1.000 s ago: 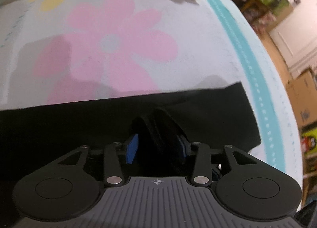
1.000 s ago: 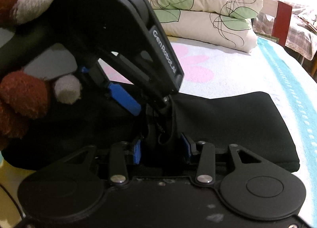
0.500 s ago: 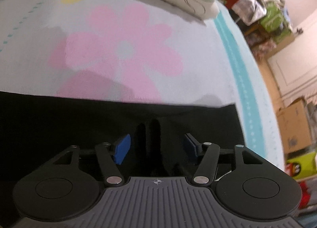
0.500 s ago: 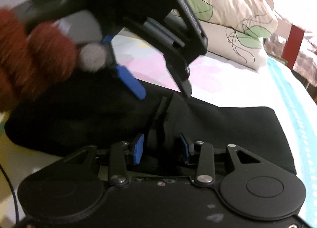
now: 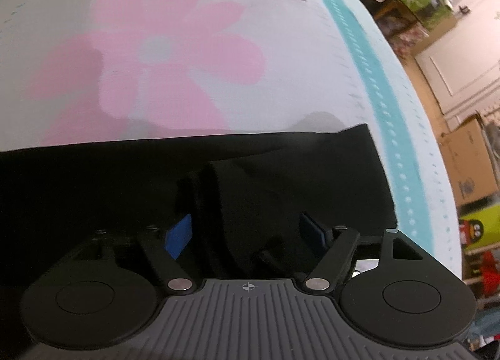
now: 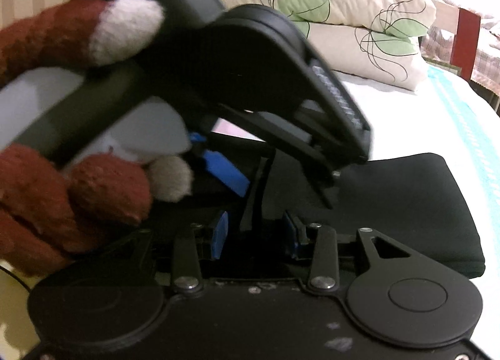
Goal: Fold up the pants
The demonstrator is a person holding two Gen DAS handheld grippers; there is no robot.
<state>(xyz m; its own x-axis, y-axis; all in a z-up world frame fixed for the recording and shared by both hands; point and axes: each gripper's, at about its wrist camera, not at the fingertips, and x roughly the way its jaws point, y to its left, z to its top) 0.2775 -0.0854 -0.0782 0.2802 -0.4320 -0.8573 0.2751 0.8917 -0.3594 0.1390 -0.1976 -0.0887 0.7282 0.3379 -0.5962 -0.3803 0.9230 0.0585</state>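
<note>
The black pants (image 5: 281,166) are laid folded across the bed (image 5: 281,85), on a sheet printed with a large pink flower (image 5: 168,57) and edged by a teal stripe (image 5: 381,103). In the left wrist view they fill the band from 9 o'clock to 3 o'clock, with the flower beyond them at 12 o'clock. A raised ridge of the black cloth is seen standing between the blue pads of the left claw (image 5: 247,228); the pads are spread wide, with clear gaps to the cloth on both sides, so the claw is released. In the right wrist view a thin upright fold of the pants (image 6: 406,203) is seen between the blue pads of the right claw (image 6: 254,235), which are also held apart from it, released. The left claw (image 6: 275,172) is seen there at 11 o'clock, tilted steeply down toward the same fold, gripped by a hand in a brown glove (image 6: 78,172) with pale fingertips. Two stacked pillows (image 6: 343,16) with a green leaf pattern are seen at 1 o'clock at the head of the bed. Cardboard boxes (image 5: 468,166) are seen at 3 o'clock beside the bed.
</note>
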